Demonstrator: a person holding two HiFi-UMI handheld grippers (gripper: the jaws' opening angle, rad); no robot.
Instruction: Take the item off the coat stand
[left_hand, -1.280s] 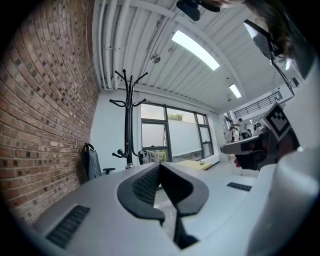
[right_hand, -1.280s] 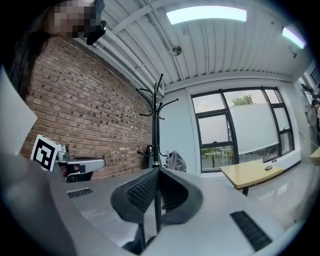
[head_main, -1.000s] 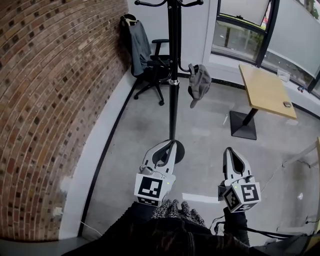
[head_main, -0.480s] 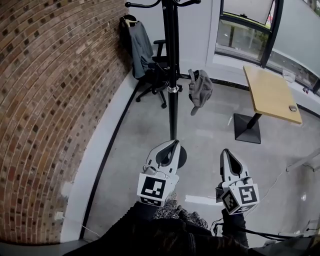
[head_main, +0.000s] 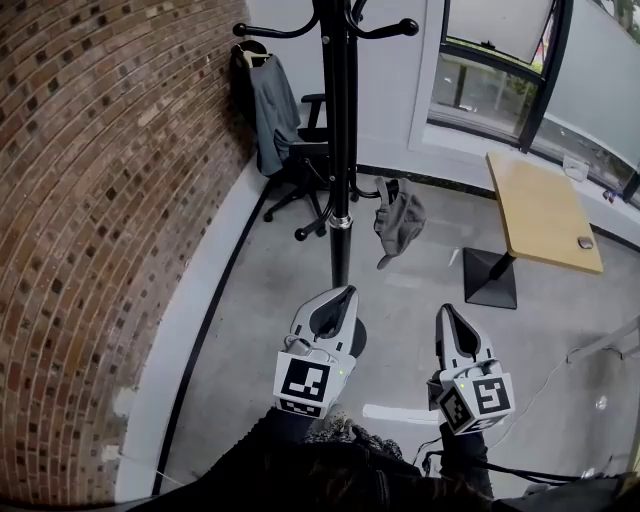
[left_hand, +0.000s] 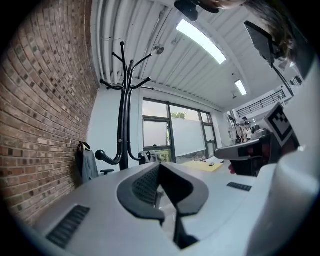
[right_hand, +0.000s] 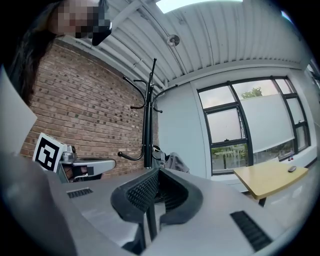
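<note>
A black coat stand (head_main: 339, 180) rises from the grey floor straight ahead. A grey cap (head_main: 398, 221) hangs on one of its lower hooks, to the right of the pole. My left gripper (head_main: 345, 294) is held low in front of the stand's base, jaws shut and empty. My right gripper (head_main: 444, 312) is beside it to the right, below the cap and well short of it, also shut with nothing in it. In the right gripper view the stand (right_hand: 148, 125) and the cap (right_hand: 175, 162) show beyond the shut jaws. The left gripper view shows the stand (left_hand: 124, 115).
A brick wall (head_main: 100, 200) runs along the left. An office chair with a grey jacket (head_main: 268, 105) draped on it stands behind the stand. A wooden table (head_main: 540, 210) on a black foot is at the right, by the windows. A white strip (head_main: 395, 412) lies on the floor.
The view has shifted nearer and tilted: the stand's upper and lower hooks now show and the cap sits lower in the picture. Both grippers stay shut in about the same place.
</note>
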